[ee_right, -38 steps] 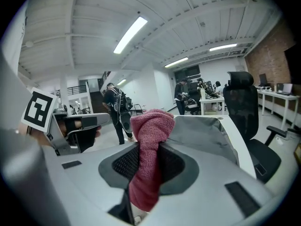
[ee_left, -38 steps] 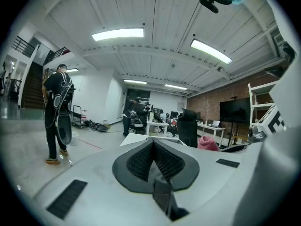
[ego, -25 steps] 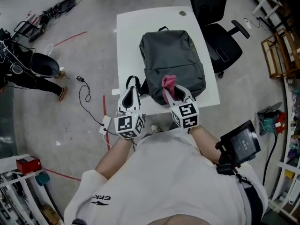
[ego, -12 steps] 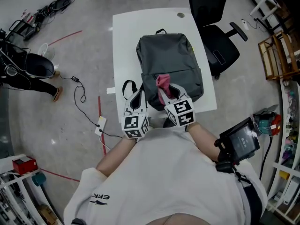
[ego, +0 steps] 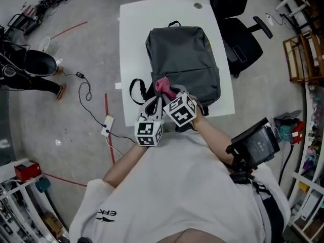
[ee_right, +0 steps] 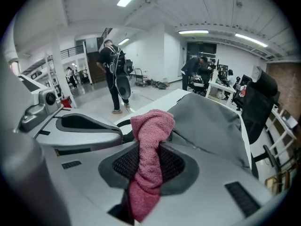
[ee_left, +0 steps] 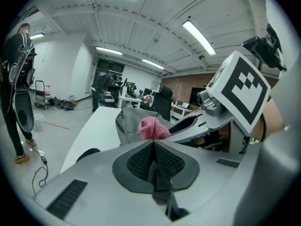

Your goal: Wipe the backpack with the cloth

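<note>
A dark grey backpack (ego: 183, 57) lies flat on the white table (ego: 135, 39). My right gripper (ego: 168, 91) is shut on a pink cloth (ego: 162, 84), which rests at the backpack's near left corner. In the right gripper view the cloth (ee_right: 149, 147) stands bunched between the jaws, with the backpack (ee_right: 211, 121) spread beyond it. My left gripper (ego: 151, 102) sits close beside the right one at the table's near edge; its pads meet with nothing between them (ee_left: 154, 147). From the left gripper view the cloth (ee_left: 153, 127) and backpack (ee_left: 128, 122) lie just ahead.
A black strap loop (ego: 135, 88) trails off the backpack's near left side. A black office chair (ego: 243, 32) stands right of the table. Cables (ego: 91, 97) cross the floor at left, near a standing person (ego: 28, 70). A screen device (ego: 257, 145) hangs at my right.
The right gripper has carried the cloth leftward along the backpack's near part. The left gripper has closed in beside it, so the two marker cubes now nearly touch.
</note>
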Action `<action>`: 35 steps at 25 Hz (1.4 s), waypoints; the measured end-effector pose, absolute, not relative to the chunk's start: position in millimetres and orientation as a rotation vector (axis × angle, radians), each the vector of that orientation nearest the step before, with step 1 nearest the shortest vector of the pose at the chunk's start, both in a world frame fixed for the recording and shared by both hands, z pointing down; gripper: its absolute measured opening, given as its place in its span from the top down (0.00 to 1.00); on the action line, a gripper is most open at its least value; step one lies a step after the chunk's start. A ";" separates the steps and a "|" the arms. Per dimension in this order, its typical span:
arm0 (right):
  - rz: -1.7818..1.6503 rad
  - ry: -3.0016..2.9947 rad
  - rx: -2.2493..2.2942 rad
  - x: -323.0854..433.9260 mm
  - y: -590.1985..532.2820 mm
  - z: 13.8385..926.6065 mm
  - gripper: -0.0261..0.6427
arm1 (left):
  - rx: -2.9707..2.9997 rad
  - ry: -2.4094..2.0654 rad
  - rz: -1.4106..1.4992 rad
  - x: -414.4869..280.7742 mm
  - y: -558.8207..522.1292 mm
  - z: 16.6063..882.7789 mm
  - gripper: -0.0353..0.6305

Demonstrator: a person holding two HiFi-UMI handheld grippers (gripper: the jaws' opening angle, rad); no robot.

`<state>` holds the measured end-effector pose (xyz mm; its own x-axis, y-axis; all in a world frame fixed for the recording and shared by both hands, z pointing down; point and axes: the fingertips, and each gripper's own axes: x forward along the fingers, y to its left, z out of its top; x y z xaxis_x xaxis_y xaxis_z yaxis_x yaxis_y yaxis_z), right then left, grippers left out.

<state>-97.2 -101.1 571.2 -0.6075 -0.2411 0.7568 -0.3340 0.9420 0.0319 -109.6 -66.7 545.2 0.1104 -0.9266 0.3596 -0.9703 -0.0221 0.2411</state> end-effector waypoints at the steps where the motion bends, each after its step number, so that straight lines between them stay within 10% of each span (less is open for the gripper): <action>1: 0.125 -2.231 0.396 -94.9 -102.1 573.5 0.81 | 1.984 -1.832 0.147 -106.7 -67.8 547.4 0.94; 21: -0.056 -1.833 0.611 56.0 -219.5 574.8 0.81 | 2.076 -1.705 0.216 -77.2 -84.0 561.9 0.94; 35: 0.266 -2.069 0.337 -58.2 -163.5 570.2 0.81 | 2.072 -1.716 0.213 -79.2 -80.6 557.7 0.94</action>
